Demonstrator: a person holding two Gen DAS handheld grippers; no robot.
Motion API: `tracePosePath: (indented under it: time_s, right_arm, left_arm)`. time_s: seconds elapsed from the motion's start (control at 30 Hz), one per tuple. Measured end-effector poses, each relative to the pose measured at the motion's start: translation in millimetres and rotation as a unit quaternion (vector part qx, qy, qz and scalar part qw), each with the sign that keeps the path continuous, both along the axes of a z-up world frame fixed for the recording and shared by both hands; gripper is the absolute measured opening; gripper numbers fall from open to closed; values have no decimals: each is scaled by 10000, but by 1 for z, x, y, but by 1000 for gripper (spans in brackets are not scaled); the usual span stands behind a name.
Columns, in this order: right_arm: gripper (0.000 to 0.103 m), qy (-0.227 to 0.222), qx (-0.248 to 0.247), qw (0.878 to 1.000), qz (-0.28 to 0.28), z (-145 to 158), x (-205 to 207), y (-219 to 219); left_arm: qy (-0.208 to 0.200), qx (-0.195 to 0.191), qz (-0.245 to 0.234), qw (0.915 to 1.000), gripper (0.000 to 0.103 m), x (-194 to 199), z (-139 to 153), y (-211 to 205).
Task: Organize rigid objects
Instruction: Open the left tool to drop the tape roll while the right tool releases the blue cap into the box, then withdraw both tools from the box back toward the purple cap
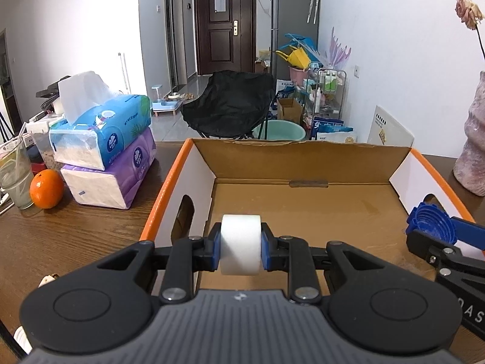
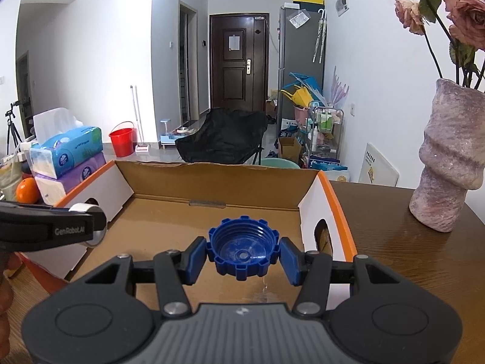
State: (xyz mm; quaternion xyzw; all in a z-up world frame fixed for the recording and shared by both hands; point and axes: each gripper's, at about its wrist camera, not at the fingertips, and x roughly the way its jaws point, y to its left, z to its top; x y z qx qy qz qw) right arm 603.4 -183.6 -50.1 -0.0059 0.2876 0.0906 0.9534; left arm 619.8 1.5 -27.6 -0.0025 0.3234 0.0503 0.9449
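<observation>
An open cardboard box (image 1: 194,147) with orange rims and white side walls lies on the brown wooden table; it also shows in the right wrist view (image 2: 326,182). My left gripper (image 1: 241,247) is shut on a white tape roll (image 1: 241,242) and holds it over the box's near left part. The roll also shows in the right wrist view (image 2: 89,209). My right gripper (image 2: 242,254) is shut on a blue ridged cap (image 2: 242,250), open side toward the camera, over the box's near right part. The cap also shows in the left wrist view (image 1: 430,221).
Two stacked tissue packs (image 1: 106,148), an orange (image 1: 46,188) and a glass (image 1: 15,179) stand left of the box. A pink vase (image 2: 448,163) with dried roses stands on the table to the right. A black chair (image 1: 230,103) is beyond the table.
</observation>
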Motion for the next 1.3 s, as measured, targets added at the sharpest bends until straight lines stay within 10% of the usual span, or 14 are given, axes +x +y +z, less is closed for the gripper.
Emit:
tracePosePath:
  time_s: [0.2, 0.33, 0.43, 1.3]
  right_arm:
    - [52, 47, -27, 10000, 14, -2, 0, 2]
    - [103, -113, -19, 9998, -138, 1, -4, 1]
    - [103, -263, 53, 9994, -236, 6, -7, -4]
    - [103, -670, 80, 9968, -436, 39, -64, -24]
  left_arm:
    - [-70, 35, -37, 10000, 29, -4, 4, 0]
    - [-248, 145, 53, 9996, 84, -9, 9, -2]
    - [-426, 237, 160, 9987, 103, -15, 14, -3]
    - [-767, 64, 283, 9966, 103, -71, 43, 9]
